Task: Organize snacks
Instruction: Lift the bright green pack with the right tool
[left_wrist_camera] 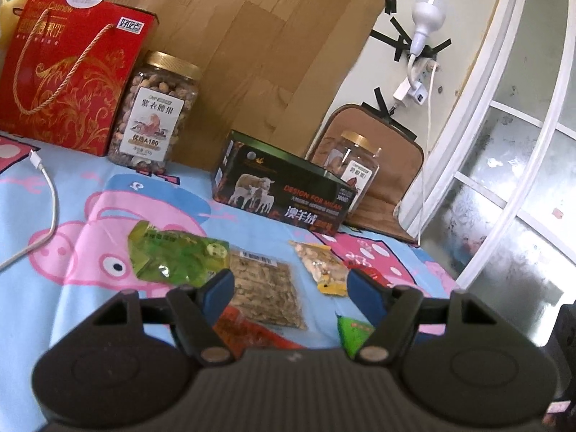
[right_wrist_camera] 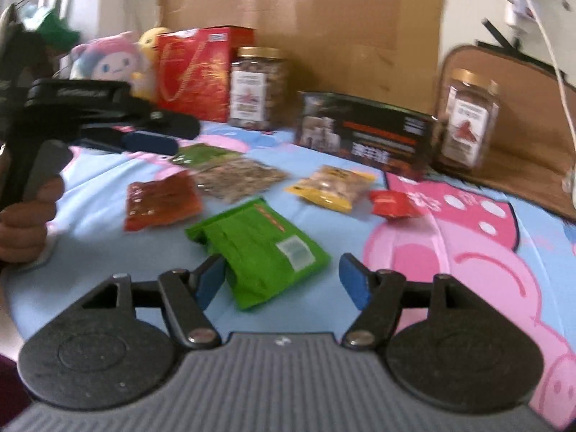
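Snack packets lie on a cartoon-print sheet. In the right wrist view, a bright green packet [right_wrist_camera: 259,252] sits between the fingers of my right gripper [right_wrist_camera: 284,282], which is open; the right pad stands apart from it. Beyond lie an orange packet [right_wrist_camera: 162,201], a clear seed packet [right_wrist_camera: 241,180], a yellow nut packet [right_wrist_camera: 331,187] and a small red packet [right_wrist_camera: 392,203]. My left gripper [left_wrist_camera: 289,288] is open above the seed packet [left_wrist_camera: 266,291], with a green packet [left_wrist_camera: 172,259] to its left. A hand [right_wrist_camera: 25,223] holds the left gripper [right_wrist_camera: 172,135] at the left.
Along the back stand a red gift box [left_wrist_camera: 68,72], a nut jar [left_wrist_camera: 158,111], a dark box [left_wrist_camera: 284,187] and a second jar [left_wrist_camera: 356,169] against a brown cushion [left_wrist_camera: 396,165]. A white cable [left_wrist_camera: 46,194] trails at the left. Plush toys [right_wrist_camera: 108,57] sit far left.
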`<move>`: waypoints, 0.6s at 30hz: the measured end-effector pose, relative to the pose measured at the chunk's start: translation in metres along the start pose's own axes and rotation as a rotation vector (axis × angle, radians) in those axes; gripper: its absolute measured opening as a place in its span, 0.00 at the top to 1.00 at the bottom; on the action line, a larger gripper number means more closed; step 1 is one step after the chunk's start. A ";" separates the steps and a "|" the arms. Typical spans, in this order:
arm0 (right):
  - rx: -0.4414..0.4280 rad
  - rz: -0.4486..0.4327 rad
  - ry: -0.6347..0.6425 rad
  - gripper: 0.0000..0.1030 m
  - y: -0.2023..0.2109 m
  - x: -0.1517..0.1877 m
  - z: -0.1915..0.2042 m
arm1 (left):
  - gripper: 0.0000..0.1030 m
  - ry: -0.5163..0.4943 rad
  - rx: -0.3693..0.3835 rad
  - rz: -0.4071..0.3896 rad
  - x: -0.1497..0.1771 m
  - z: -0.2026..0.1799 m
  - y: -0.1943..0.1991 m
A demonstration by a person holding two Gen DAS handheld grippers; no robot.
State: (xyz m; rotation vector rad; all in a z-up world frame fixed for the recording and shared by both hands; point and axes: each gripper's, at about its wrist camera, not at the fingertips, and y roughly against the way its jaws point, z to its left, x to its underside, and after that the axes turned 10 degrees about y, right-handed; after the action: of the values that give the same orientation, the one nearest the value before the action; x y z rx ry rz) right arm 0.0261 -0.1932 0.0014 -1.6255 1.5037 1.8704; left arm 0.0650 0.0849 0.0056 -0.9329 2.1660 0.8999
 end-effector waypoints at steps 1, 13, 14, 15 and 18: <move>-0.018 -0.002 -0.024 0.30 0.000 0.002 -0.004 | 0.31 0.004 -0.001 0.002 0.000 0.001 0.000; -0.094 0.000 -0.067 0.27 -0.002 0.007 -0.005 | 0.31 0.003 -0.011 0.018 -0.001 0.001 -0.004; -0.096 -0.002 -0.070 0.26 -0.002 0.007 -0.005 | 0.31 0.003 -0.011 0.019 -0.001 0.001 -0.005; -0.098 -0.002 -0.071 0.26 -0.002 0.007 -0.005 | 0.31 0.003 -0.011 0.020 -0.001 0.001 -0.005; -0.103 -0.004 -0.069 0.26 -0.002 0.006 -0.006 | 0.31 -0.002 -0.010 0.022 0.000 0.000 -0.006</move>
State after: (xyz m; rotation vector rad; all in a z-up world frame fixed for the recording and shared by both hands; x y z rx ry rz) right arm 0.0290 -0.1993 -0.0045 -1.5881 1.3970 2.0113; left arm 0.0699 0.0824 0.0038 -0.9140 2.1765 0.9227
